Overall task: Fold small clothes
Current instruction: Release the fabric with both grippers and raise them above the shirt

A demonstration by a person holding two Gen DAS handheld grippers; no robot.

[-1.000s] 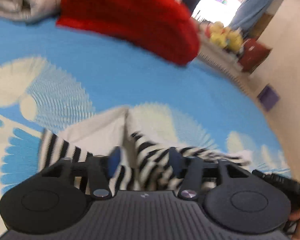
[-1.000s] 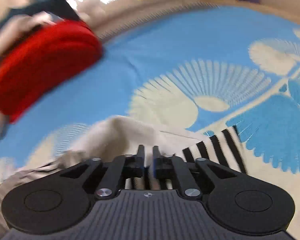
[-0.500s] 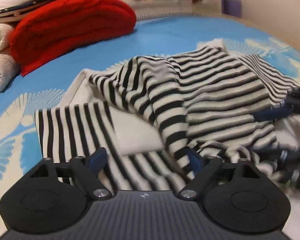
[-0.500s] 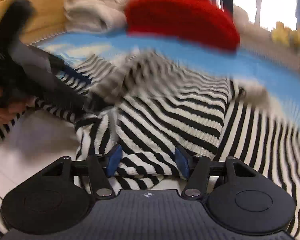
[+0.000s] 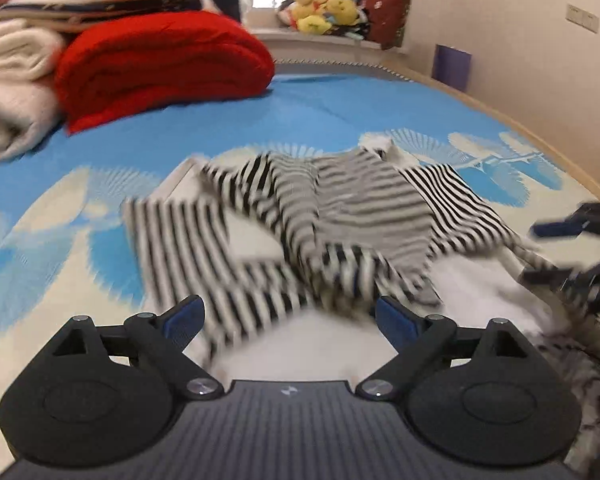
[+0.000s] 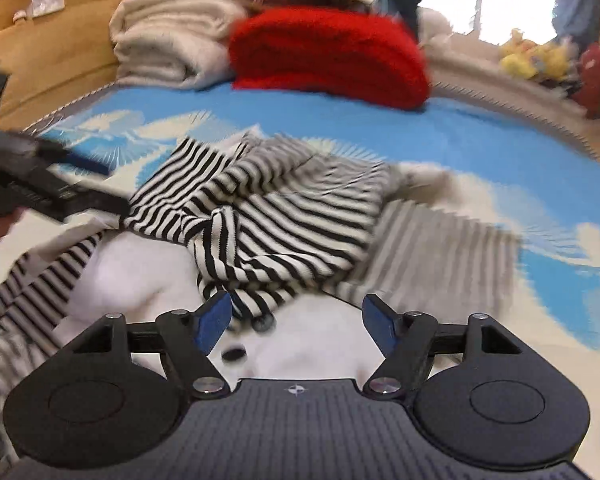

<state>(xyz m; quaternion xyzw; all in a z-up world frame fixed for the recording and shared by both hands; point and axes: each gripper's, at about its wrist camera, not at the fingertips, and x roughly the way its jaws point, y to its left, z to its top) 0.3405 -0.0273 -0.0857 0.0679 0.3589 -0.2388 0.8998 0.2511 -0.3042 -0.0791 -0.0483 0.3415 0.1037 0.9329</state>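
Observation:
A black-and-white striped small garment (image 5: 332, 220) with white panels lies crumpled on the blue patterned bed cover (image 5: 340, 108). It also shows in the right wrist view (image 6: 276, 208). My left gripper (image 5: 290, 320) is open and empty, just short of the garment's near edge. My right gripper (image 6: 296, 318) is open and empty above a white part of the garment with dark buttons (image 6: 235, 355). The right gripper also shows at the right edge of the left wrist view (image 5: 580, 248). The left gripper shows at the left edge of the right wrist view (image 6: 40, 184).
A folded red blanket (image 5: 160, 64) and cream blankets (image 5: 12, 80) are stacked at the head of the bed. Stuffed toys (image 5: 324, 8) sit on the window sill. A wooden headboard (image 6: 48, 48) stands at the left and a wall (image 5: 520, 40) at the right.
The right gripper let go of the garment and opened. The left opened wider. Both pulled back from the garment, which now lies crumpled on the bed.

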